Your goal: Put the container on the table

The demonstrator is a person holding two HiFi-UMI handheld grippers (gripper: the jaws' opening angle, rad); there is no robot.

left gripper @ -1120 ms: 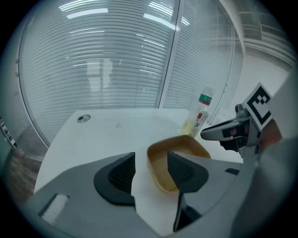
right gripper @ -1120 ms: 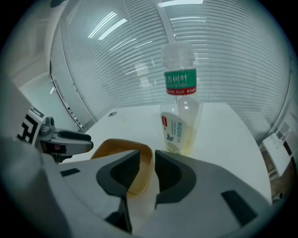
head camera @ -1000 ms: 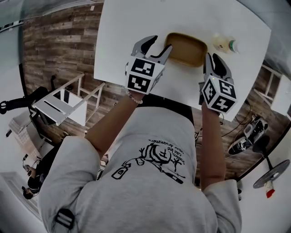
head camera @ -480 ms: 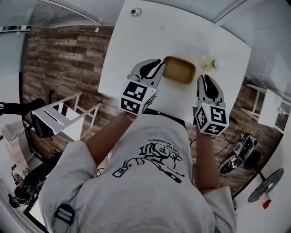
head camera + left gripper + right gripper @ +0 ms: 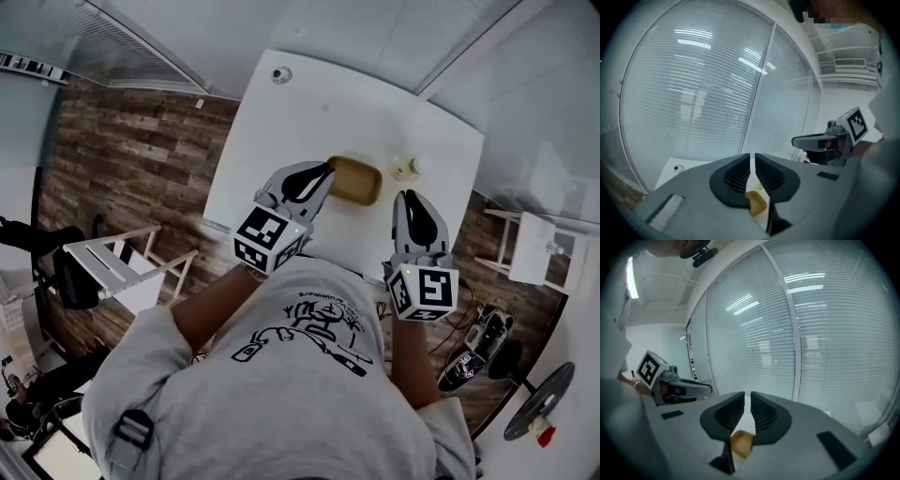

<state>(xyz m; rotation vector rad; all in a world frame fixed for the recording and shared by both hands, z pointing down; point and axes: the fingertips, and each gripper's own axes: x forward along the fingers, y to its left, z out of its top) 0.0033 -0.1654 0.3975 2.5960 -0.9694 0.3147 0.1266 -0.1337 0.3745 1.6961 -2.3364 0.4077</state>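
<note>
Container (image 5: 354,180), where is it?
— On the white table (image 5: 309,112), below and ahead of both tools, between their tips.
— Look, and room?
— Tan, shallow, rounded. Bare tabletop beyond; small bottle (image 5: 406,167) just right.
— Jaws?
— Left gripper (image 5: 326,171) and right gripper (image 5: 408,195) pinched together, empty.

A shallow, tan, oblong container (image 5: 356,180) with rounded corners sits upright and open-topped, flat on its base, on the white table (image 5: 309,112). It lies toward the table's near-right part, close to the near edge, its long side running left to right.
</note>
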